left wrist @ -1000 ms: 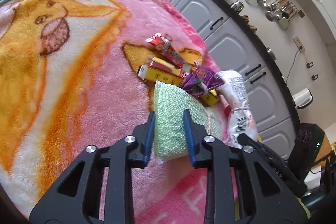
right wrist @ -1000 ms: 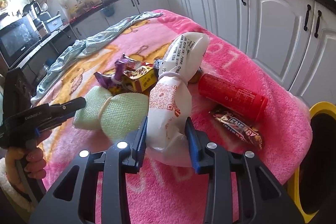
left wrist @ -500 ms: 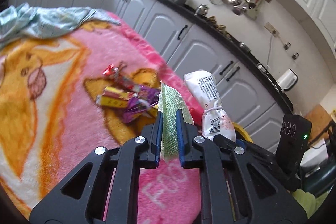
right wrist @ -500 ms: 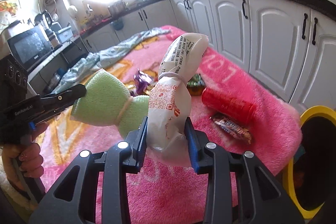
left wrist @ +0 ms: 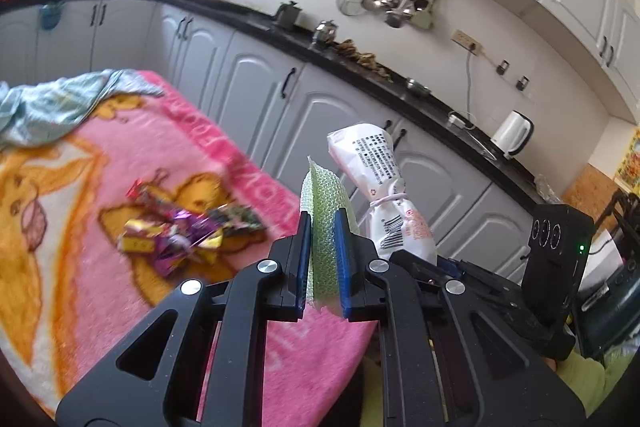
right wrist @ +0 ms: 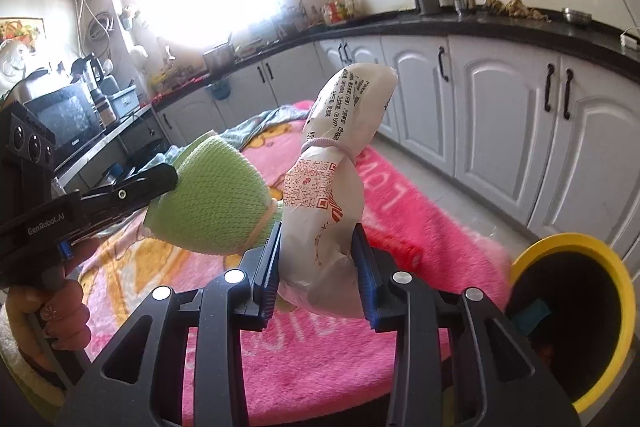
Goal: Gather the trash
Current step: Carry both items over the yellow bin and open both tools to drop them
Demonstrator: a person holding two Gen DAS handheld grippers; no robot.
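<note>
The left gripper is clamped on a green mesh sponge, raised above the pink blanket. The right gripper pinches a white tied bag. A yellow bin sits at four o'clock; wrappers lie at nine o'clock.

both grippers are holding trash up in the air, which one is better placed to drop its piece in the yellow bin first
Right, most likely. The right gripper, shut on the white tied bag, has the yellow bin open just beside it on its right. The left gripper, holding the green mesh sponge, is on the far side of the bag, away from the bin.
</note>
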